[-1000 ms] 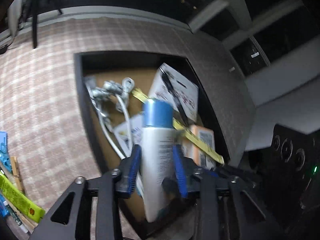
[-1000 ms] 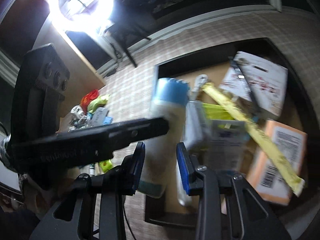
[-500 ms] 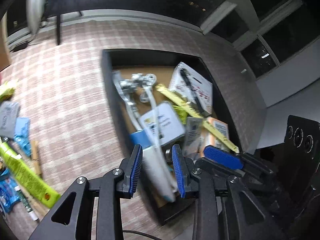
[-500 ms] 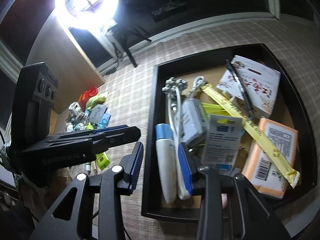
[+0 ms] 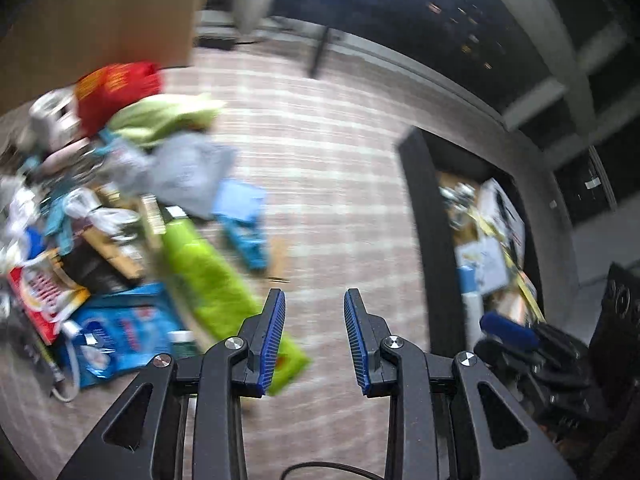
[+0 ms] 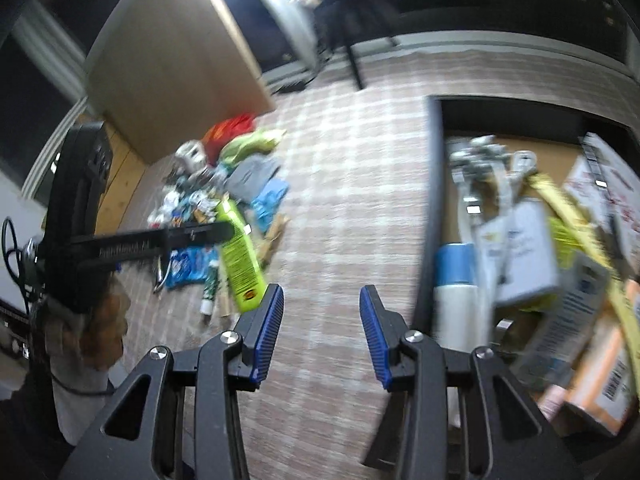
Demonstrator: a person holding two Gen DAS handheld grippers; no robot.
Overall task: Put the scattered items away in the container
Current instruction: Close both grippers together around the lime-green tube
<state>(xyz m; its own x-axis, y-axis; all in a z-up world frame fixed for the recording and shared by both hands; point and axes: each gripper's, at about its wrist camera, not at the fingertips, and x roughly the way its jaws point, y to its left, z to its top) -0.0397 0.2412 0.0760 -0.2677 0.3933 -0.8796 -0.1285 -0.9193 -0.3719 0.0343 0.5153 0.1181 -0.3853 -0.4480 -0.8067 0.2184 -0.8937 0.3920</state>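
The left gripper (image 5: 314, 344) hung with its ribbed blue pads apart and nothing between them, only the woven, pink-and-cream checked cloth (image 5: 332, 184) under its tips. The right gripper (image 6: 322, 334) was likewise empty, its jaws opening over the same cloth. The container (image 6: 430, 216), a shallow black rectangular tray with a straight raised rim and a brown floor, lay just right of the right gripper's tips; in it, against the near wall, lay a smooth white bottle (image 6: 454, 308) with a blue cap, beside a tangle of white cable and silvery metal parts (image 6: 480, 168), a flat yellow strip (image 6: 560, 208), a white printed box (image 6: 612, 184) and an orange carton (image 6: 600, 384). Up and left of the left gripper sprawled the blurred heap of scattered items: a long, glossy lime-green pack (image 5: 212, 276) reaching almost to its left pad, a crinkled blue pouch (image 5: 120, 336), a light blue flat packet (image 5: 242, 216), a grey soft pouch (image 5: 188, 172), a red bag (image 5: 116, 92) and a green cloth-like bundle (image 5: 168, 116). Between heap and tray the cloth lay bare
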